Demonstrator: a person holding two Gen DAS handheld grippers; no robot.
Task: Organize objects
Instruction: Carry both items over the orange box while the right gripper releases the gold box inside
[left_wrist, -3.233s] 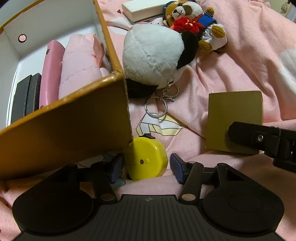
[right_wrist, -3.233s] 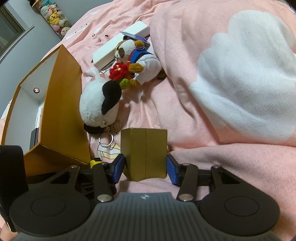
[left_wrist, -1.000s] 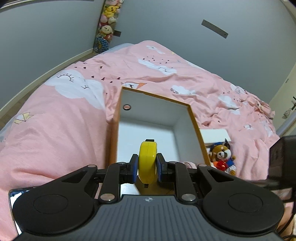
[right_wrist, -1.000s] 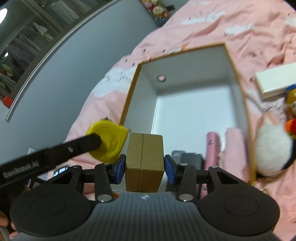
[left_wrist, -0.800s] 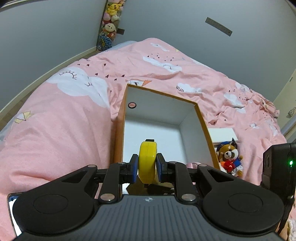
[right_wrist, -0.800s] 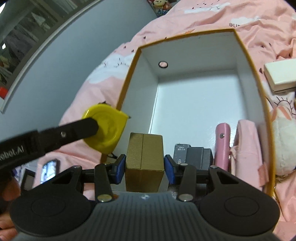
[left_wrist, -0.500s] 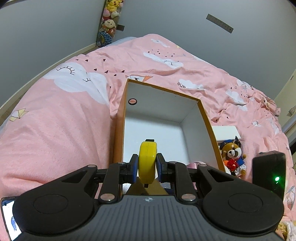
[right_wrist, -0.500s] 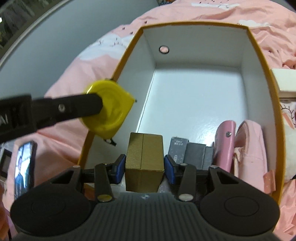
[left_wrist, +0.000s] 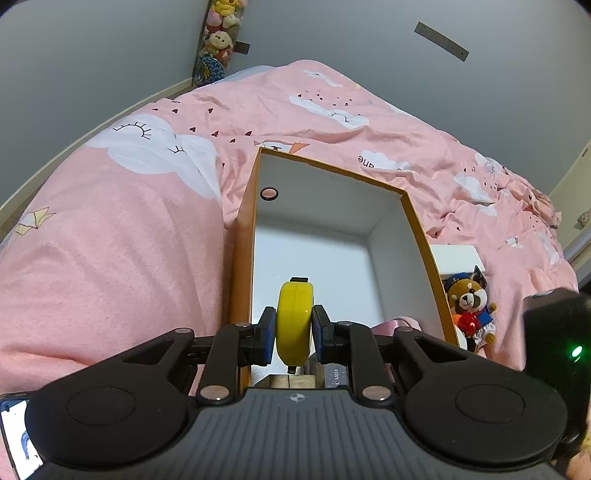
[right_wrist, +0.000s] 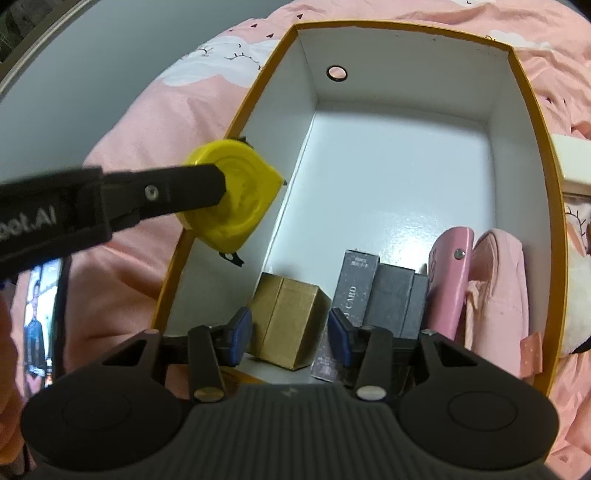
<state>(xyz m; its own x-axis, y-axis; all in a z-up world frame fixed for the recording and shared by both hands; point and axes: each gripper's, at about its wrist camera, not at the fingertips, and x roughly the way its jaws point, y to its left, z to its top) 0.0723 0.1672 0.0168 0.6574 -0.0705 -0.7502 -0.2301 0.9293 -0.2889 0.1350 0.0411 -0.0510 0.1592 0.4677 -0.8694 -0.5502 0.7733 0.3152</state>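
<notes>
Orange box (right_wrist: 532, 122) holds gold carton (right_wrist: 288, 325) between parted right tool (right_wrist: 290, 332); left tool (left_wrist: 293, 330) clamps yellow tape (left_wrist: 294, 321).

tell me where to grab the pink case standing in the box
Take the pink case by its top edge, coming straight down, claw pads on its two broad faces. It stands on edge, squeezed between the grey boxes and the pink pouch, so probably only the top is reachable.

A: Where's this?
B: Bedroom, def. Pink cloud-print duvet (left_wrist: 110, 236) covers a bed, plush toys (left_wrist: 219, 26) hang in the wall corner, teddy (left_wrist: 469, 306) lies on it.
</notes>
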